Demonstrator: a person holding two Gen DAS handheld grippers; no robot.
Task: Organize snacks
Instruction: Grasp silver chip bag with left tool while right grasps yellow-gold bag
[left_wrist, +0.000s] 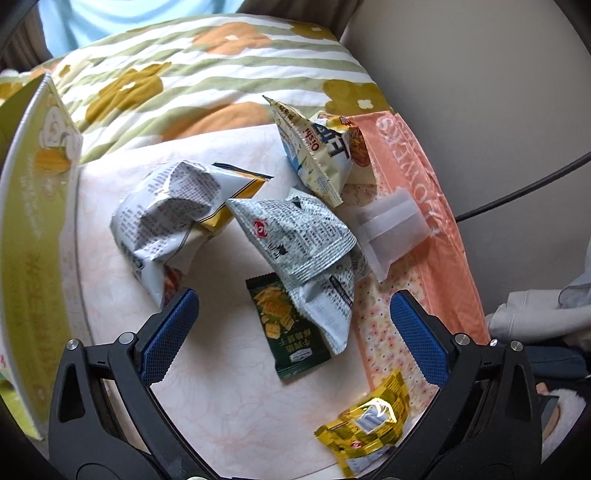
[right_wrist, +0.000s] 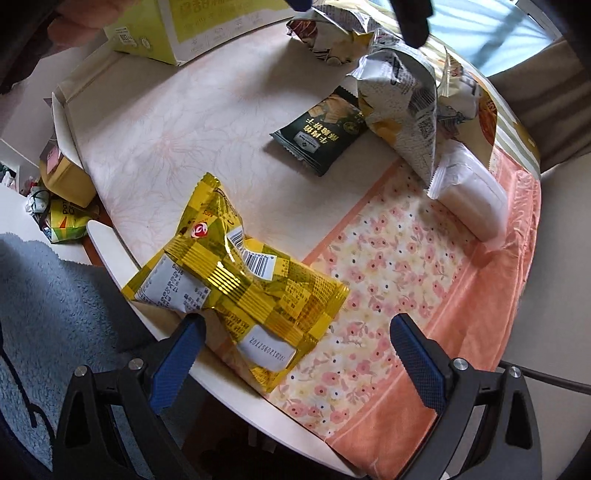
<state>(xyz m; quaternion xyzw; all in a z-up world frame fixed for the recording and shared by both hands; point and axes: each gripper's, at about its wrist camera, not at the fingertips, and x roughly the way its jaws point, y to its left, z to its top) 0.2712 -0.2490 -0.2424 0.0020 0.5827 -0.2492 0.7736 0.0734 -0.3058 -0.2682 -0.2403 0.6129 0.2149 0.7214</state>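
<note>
— Pale floral tabletop fills the left wrist view, with a striped flowered quilt beyond it. What lies there?

— The left gripper hangs over the table, jaws wide apart and empty. Between its fingers lies a dark green packet, partly under a grey-white bag. A crumpled white bag sits to the left, a cream bag at the far side, a yellow packet near right.

— Any containers?

— A green box stands at the left, cut off by the frame; its contents can't be seen. A clear wrapped pack rests on a pink floral bag on the right.

— And the right wrist view?

— The same table. The right gripper is also spread open, holding nothing, with the yellow packet lying just in front of it at the near edge. The dark packet lies farther off, the grey-white bag overlapping it. The box is far left, top cropped. Something dark at the top edge is too cut off to make out.
</note>
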